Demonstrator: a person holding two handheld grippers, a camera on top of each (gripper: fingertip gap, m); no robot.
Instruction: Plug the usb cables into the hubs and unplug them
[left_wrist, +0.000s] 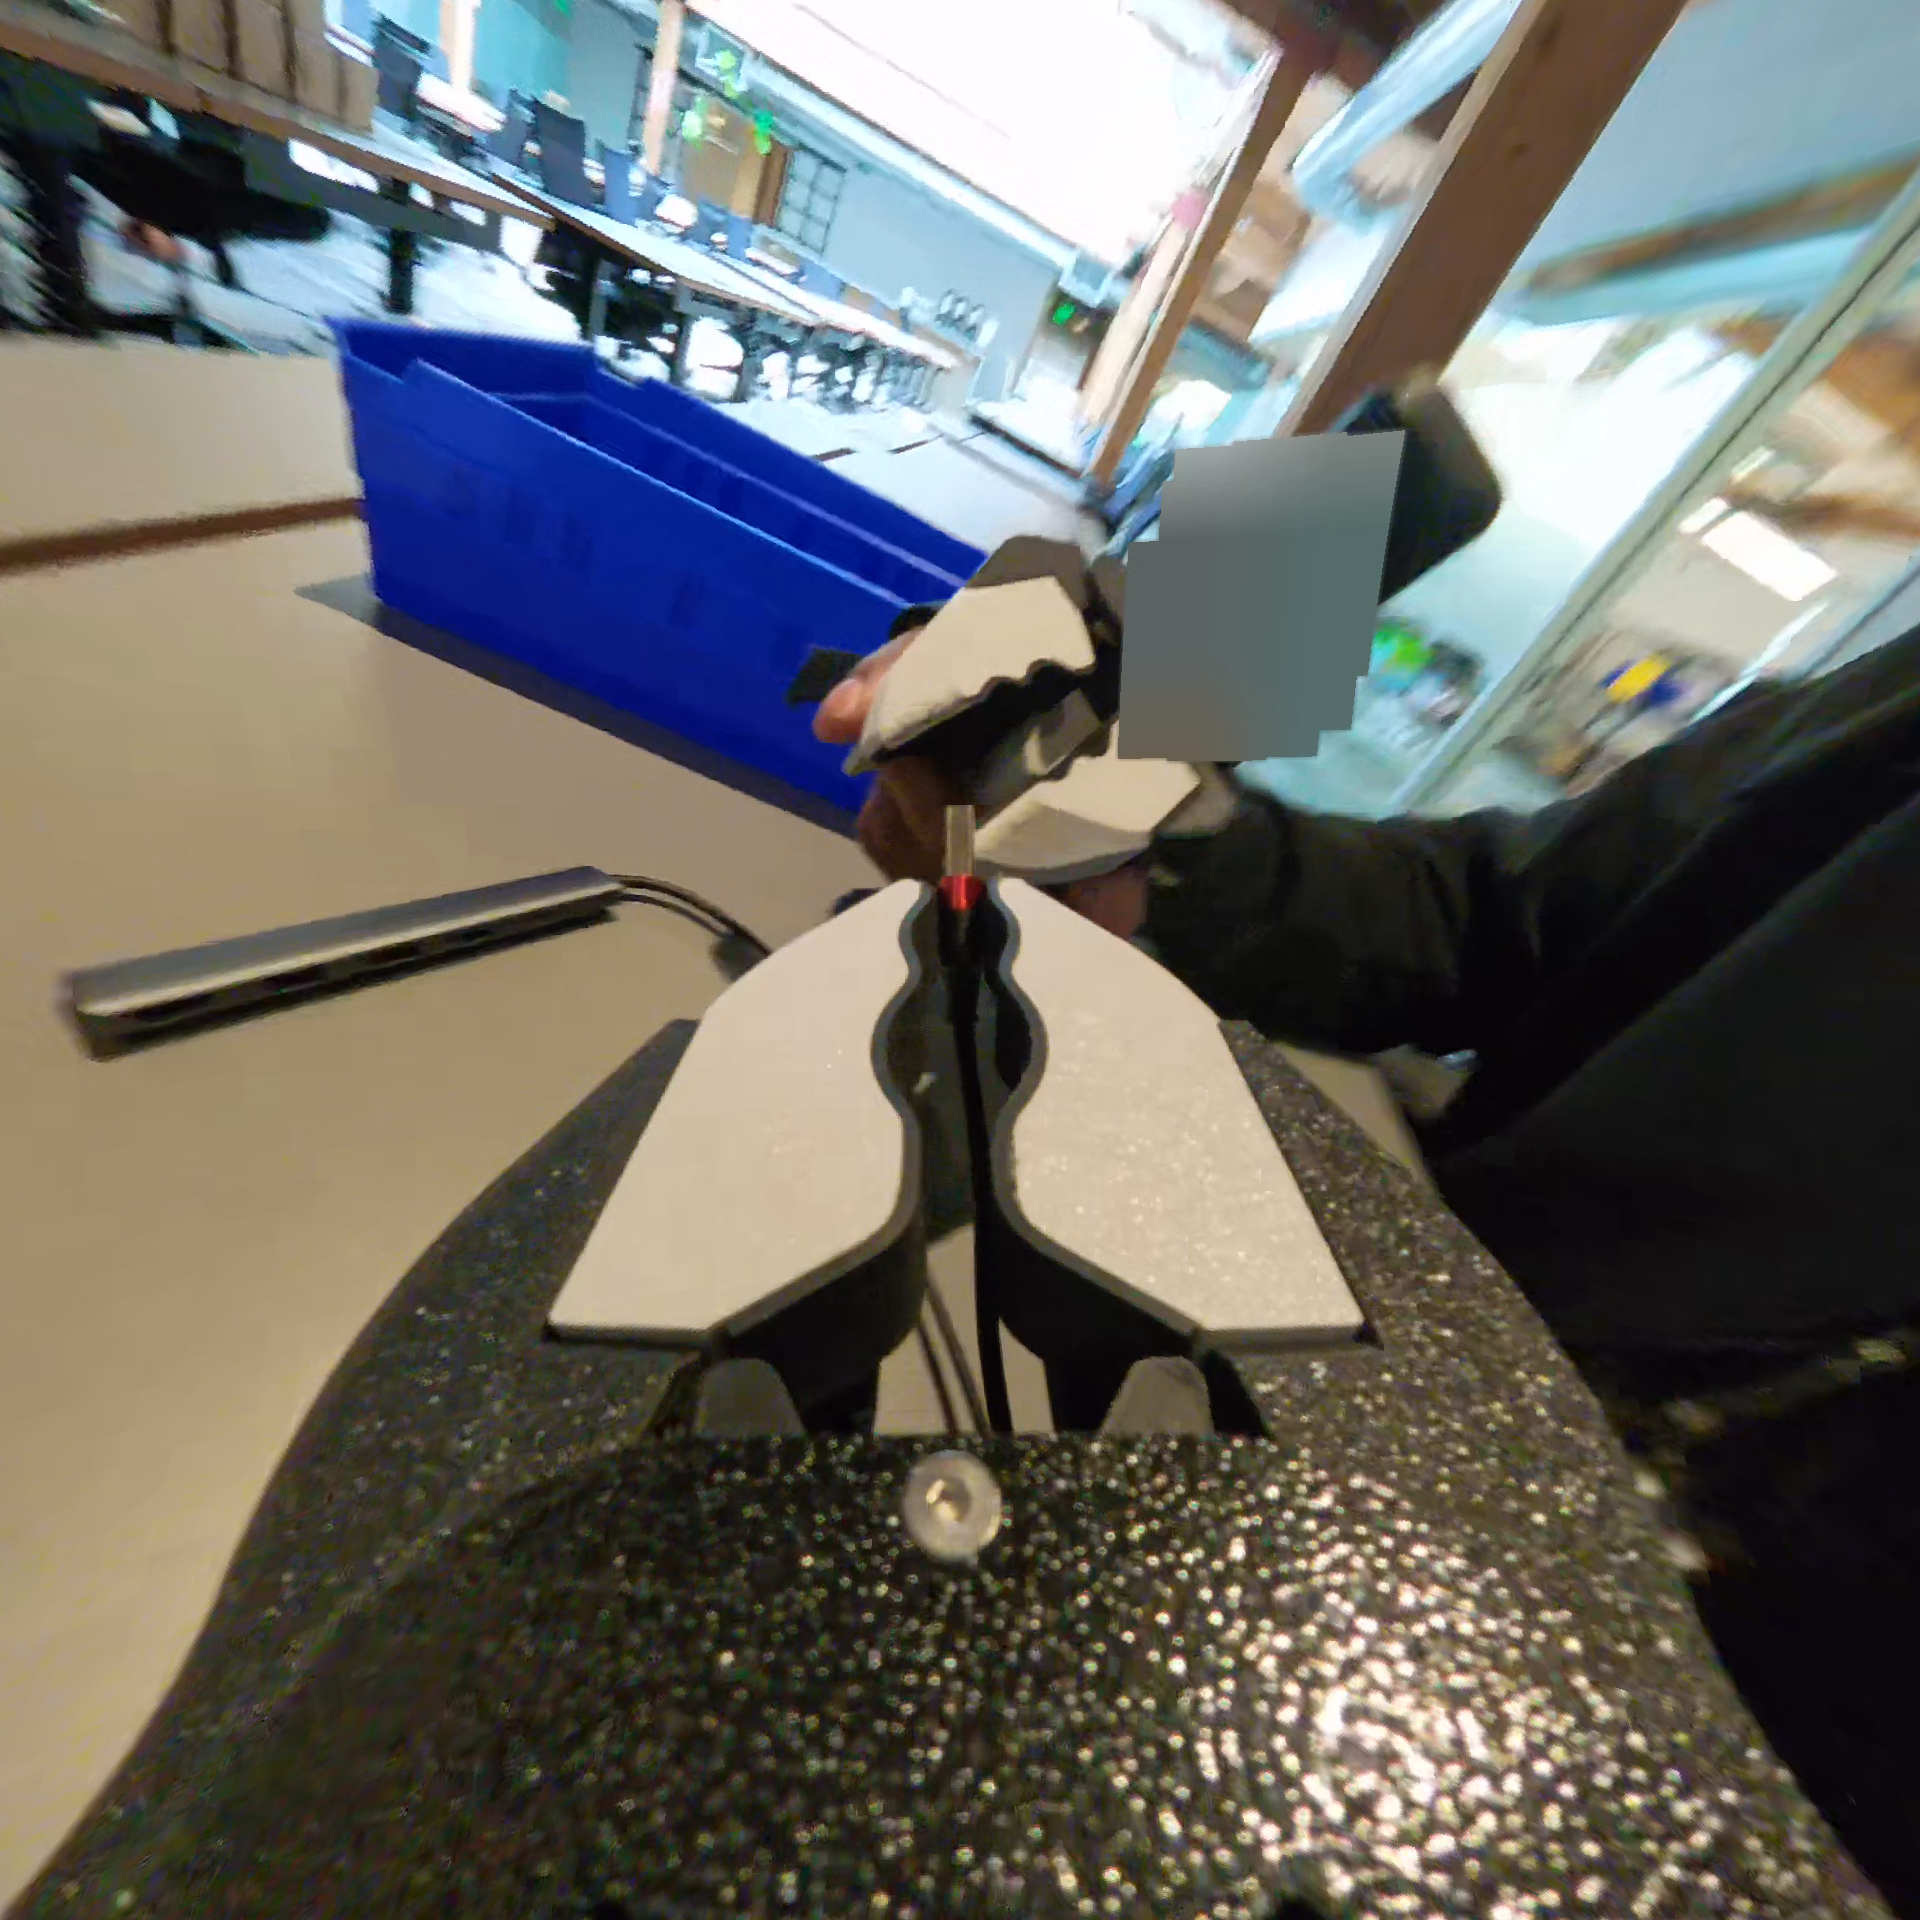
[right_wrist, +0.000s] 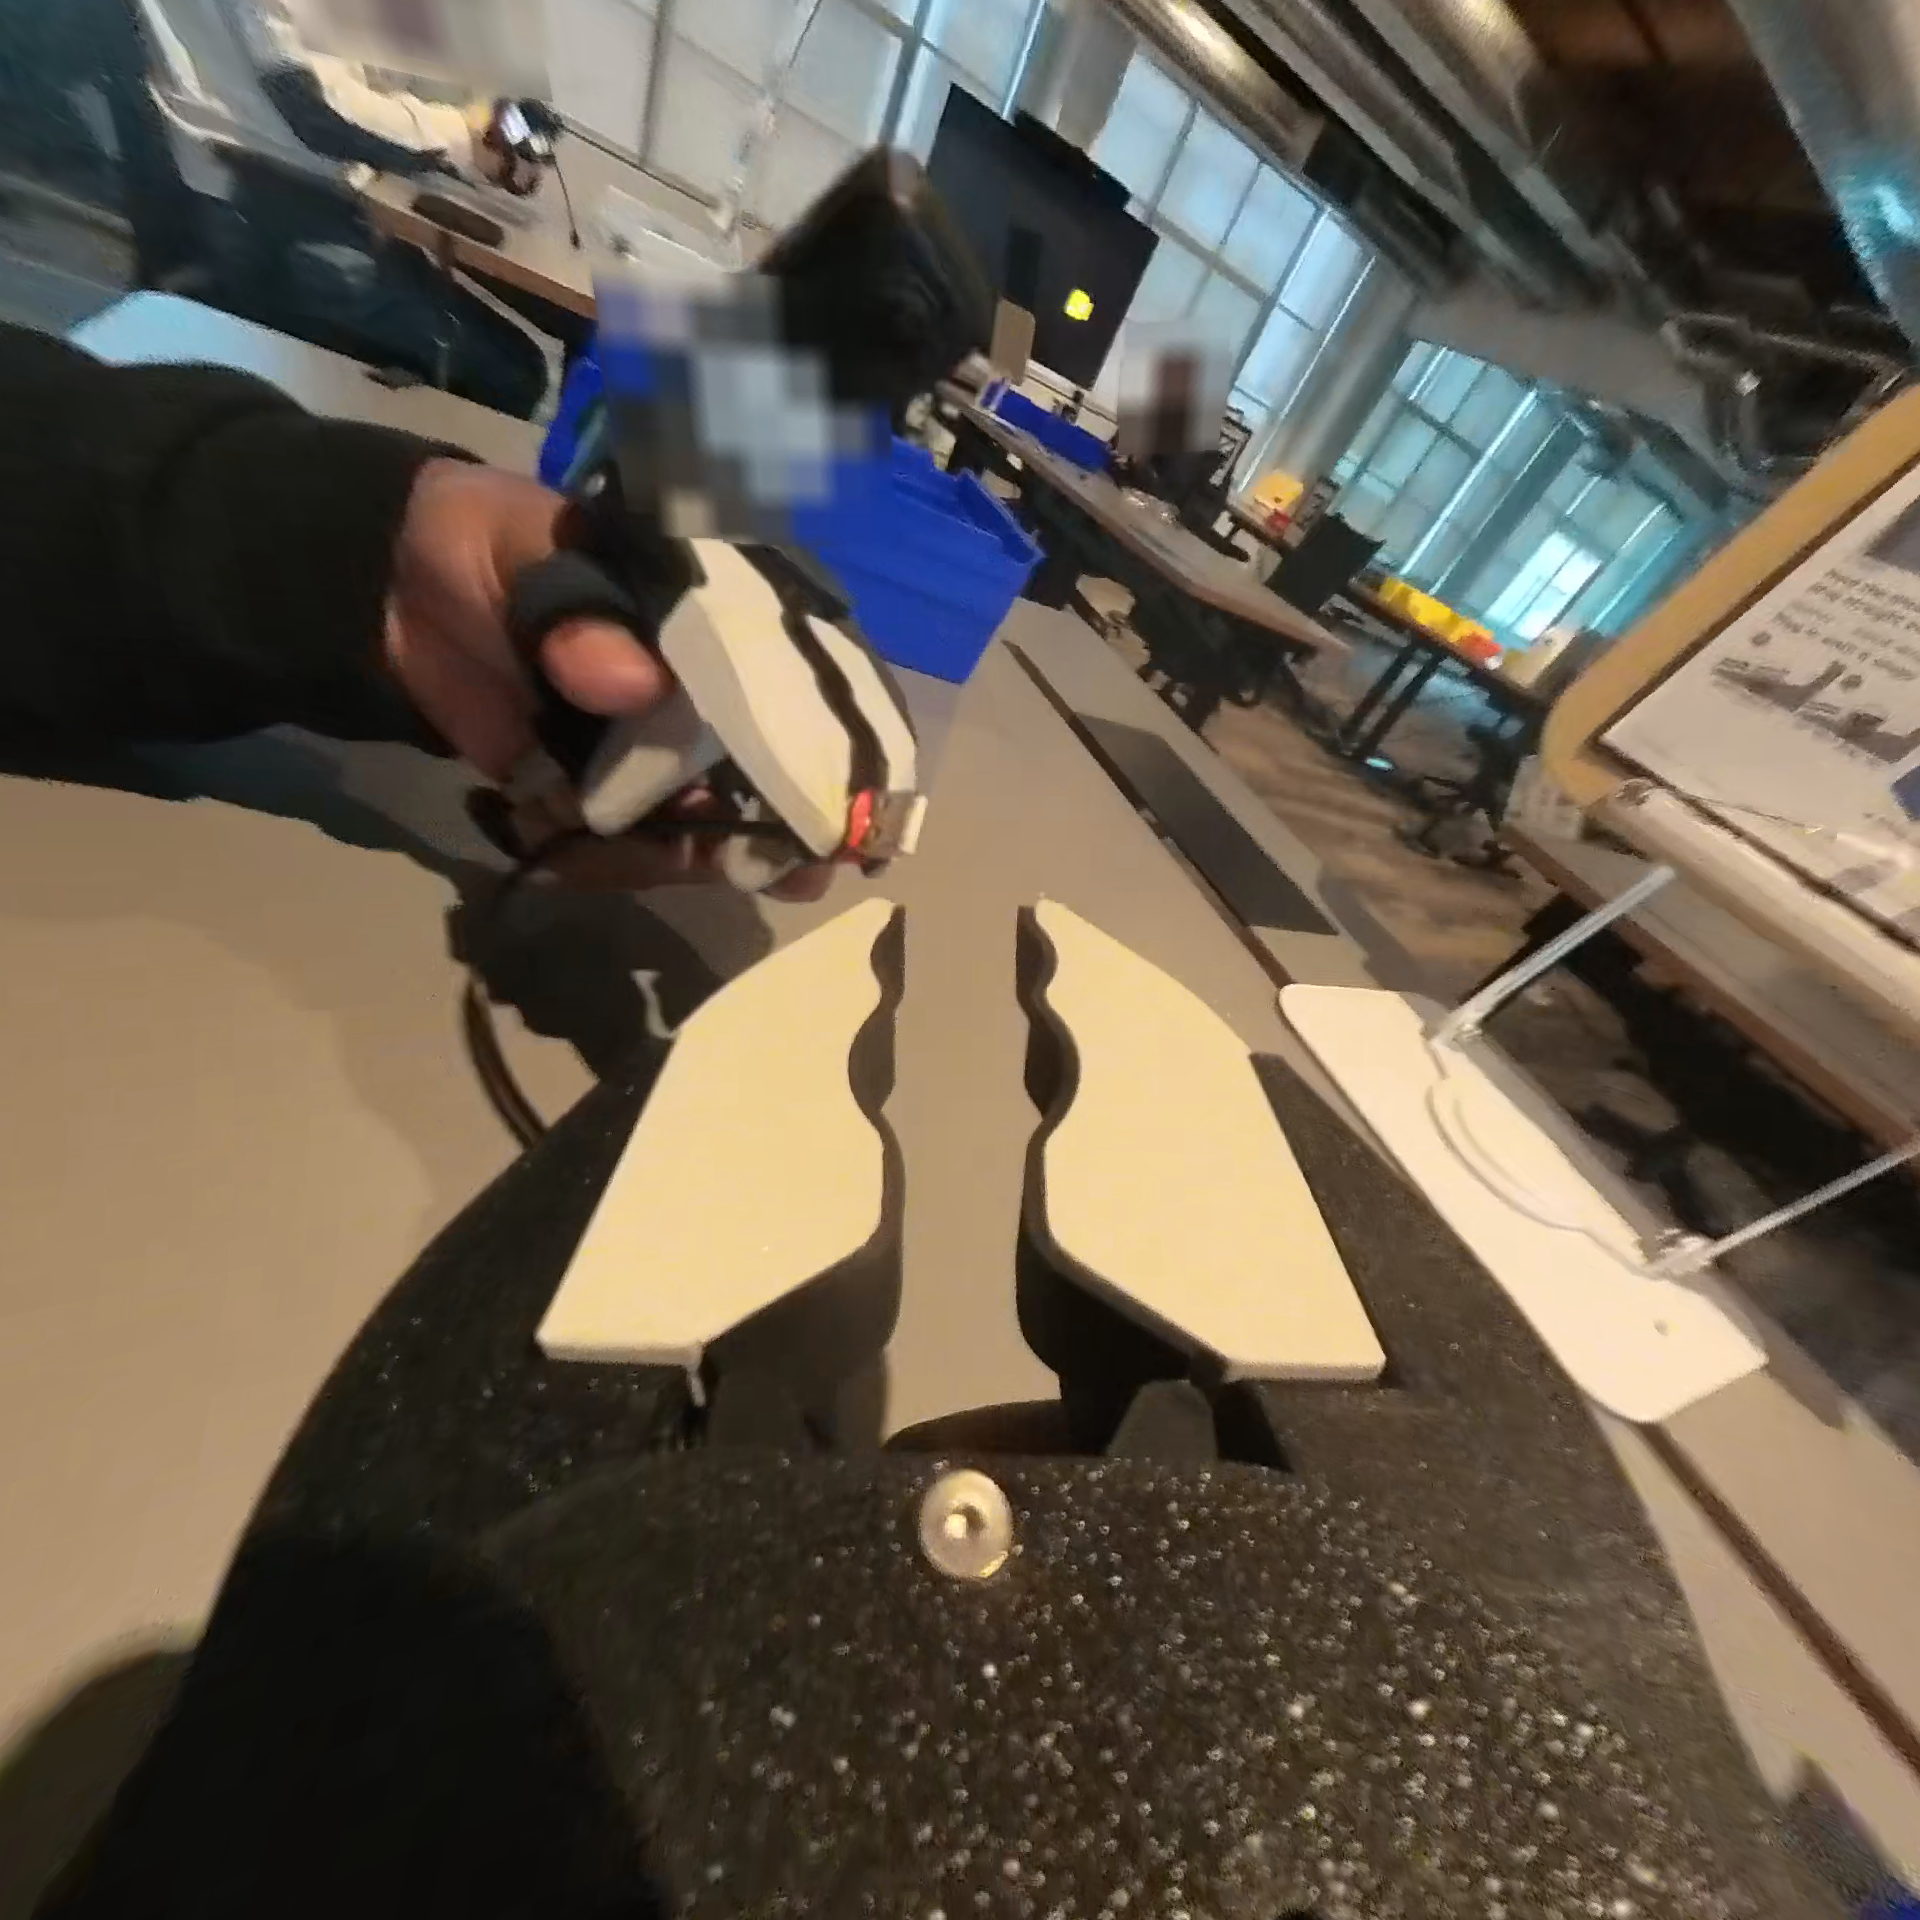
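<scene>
Plug held, not yet seated. Left gripper is clamped on the usb cable just behind its connector; the metal plug with its red collar sticks out past the fingertips, and the black lead runs back between the fingers toward the gripper body. Right gripper has its fingers parted with nothing between them, only bare table visible through the gap; in the left wrist view it sits just beyond the plug tip, near but not gripping it (contact cannot be told).

Hub lies flat on the table, forward and well to the left of the left gripper's tips, its own lead trailing off its far end. Blue bin stands farther ahead.

Judgement: insertion step, approach phase. Next move calls for swinging the plug left and down, levelling it with a port row along the hub's side, and likely pinning the hub with the free right gripper (light hub may slide under push).
</scene>
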